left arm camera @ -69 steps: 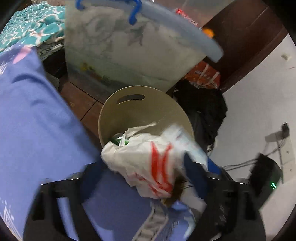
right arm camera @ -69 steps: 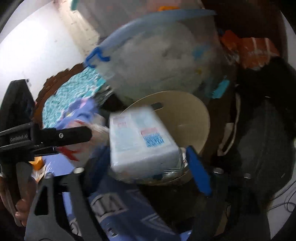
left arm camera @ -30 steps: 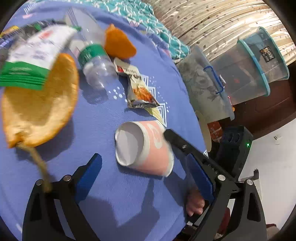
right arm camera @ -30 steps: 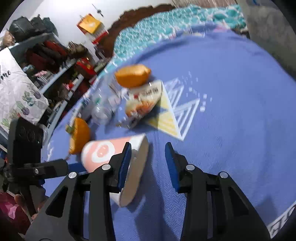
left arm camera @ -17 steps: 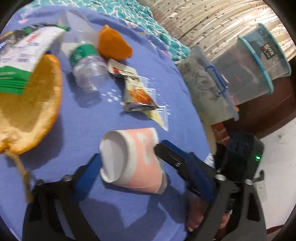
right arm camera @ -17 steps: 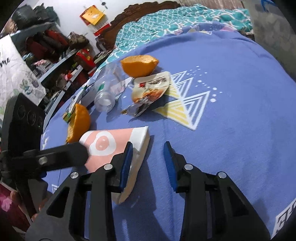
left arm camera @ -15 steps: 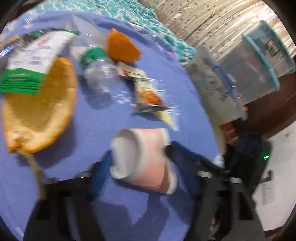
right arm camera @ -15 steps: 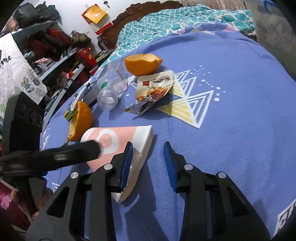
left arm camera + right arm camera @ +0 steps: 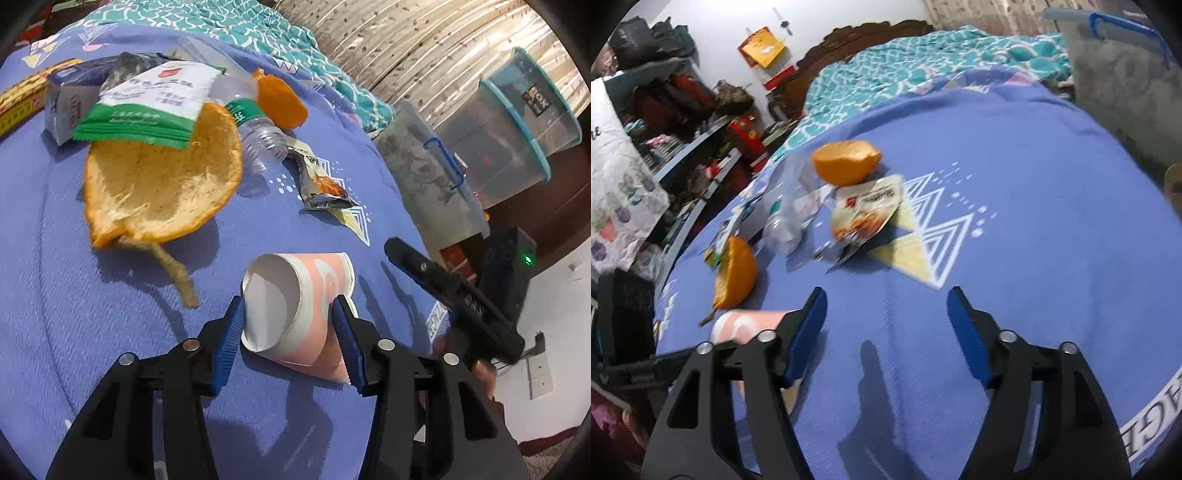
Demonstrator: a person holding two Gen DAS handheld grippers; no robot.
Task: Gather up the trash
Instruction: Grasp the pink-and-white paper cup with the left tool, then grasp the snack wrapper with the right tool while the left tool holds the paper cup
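our left hand-held gripper (image 9: 288, 325) has its blue pads pressed on either side of a pink and white paper cup (image 9: 295, 306), which lies on its side on the purple bedspread (image 9: 110, 332) with its open mouth turned toward our left. the cup is squashed a little between the pads. our right hand-held gripper (image 9: 886, 325) is opening, its jaws wide apart with only bare bedspread between them; the cup (image 9: 746, 325) sits just to its left, partly hidden behind the left finger.

further up the bed we see more trash: a large orange peel half (image 9: 159, 177) with a stem, a green and white wrapper (image 9: 147, 107) resting on its upper edge, a clear plastic bottle (image 9: 255, 136) with a green label beside it, a second orange piece (image 9: 280, 99) just beyond the bottle, and a crumpled foil sachet (image 9: 317, 181) near the triangle print. a small carton (image 9: 62, 103) lies at the far left. off the bed's right edge stand clear storage bins (image 9: 509, 122) with blue rims.
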